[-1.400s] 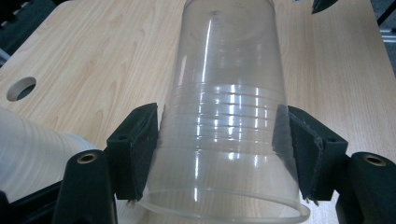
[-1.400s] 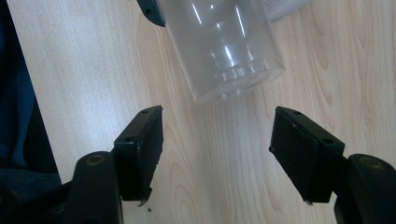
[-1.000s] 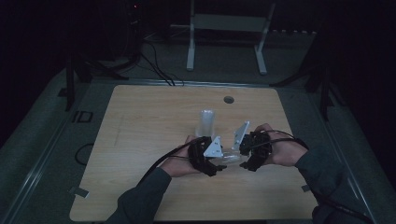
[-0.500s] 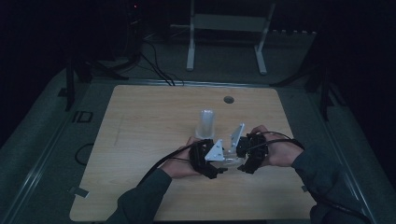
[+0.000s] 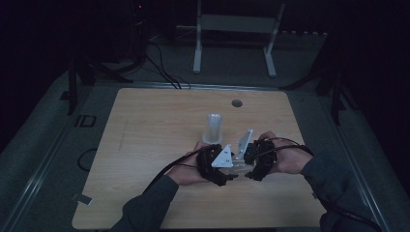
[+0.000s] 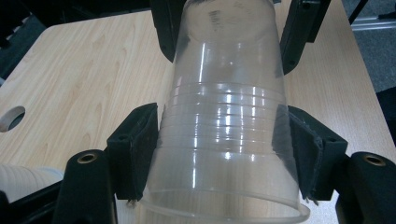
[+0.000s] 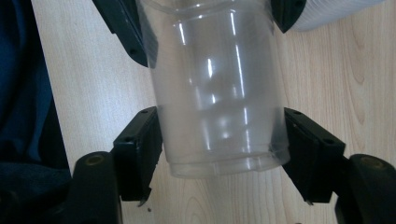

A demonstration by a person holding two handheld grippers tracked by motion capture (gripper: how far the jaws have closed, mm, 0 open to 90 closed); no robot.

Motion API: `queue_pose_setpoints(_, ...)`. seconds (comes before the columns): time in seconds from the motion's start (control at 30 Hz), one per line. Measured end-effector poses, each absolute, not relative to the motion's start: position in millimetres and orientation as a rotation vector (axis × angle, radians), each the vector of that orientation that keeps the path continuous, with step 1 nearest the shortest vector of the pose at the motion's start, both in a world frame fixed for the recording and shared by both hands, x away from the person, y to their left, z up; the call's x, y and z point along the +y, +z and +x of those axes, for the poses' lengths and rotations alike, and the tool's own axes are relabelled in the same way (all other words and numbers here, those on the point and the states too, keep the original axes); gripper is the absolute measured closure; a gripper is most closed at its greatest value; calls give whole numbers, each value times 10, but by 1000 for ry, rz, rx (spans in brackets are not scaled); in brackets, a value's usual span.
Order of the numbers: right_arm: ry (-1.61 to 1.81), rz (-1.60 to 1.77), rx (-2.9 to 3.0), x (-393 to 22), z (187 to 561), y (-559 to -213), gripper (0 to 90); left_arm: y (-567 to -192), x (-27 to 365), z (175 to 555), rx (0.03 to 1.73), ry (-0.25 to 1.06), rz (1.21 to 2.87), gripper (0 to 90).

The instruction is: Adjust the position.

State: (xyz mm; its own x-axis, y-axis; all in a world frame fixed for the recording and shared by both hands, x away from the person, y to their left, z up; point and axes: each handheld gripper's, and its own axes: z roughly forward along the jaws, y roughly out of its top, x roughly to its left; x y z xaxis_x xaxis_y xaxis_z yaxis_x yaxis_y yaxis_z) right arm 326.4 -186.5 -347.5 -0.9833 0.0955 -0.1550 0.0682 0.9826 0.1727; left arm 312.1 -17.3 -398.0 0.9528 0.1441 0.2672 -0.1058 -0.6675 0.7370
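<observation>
Room pretty dark, dim light all round. Light wood table [image 5: 145,125] with round hole [image 5: 236,103] near far edge. Grey floor [image 5: 43,135] around it. White metal frame [image 5: 237,29] behind, black cables [image 5: 159,67] trailing on floor.

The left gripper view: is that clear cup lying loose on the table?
No: the cup sits between the left gripper's black pads, which press against its ribbed sides near the rim.

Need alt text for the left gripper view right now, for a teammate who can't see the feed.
A clear plastic cup lies lengthwise between the left gripper's two black jaws, rim nearest the camera, pads against its ribbed sides. The other gripper's jaws flank its far base end. Beneath is a light wooden table with a round hole at left.
</observation>
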Motion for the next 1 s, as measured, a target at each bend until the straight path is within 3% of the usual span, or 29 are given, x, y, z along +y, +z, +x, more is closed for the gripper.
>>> queue_pose_setpoints(0.77, 245, 112, 2979, -1869, 3257, -3532, 403, -3972, -183, 3092, 13, 372, 2253, 322)
queue_pose_setpoints(1.0, 258, 104, 2976, -1878, 3249, -3520, 412, -3971, -188, 3083, 26, 379, 2244, 274)
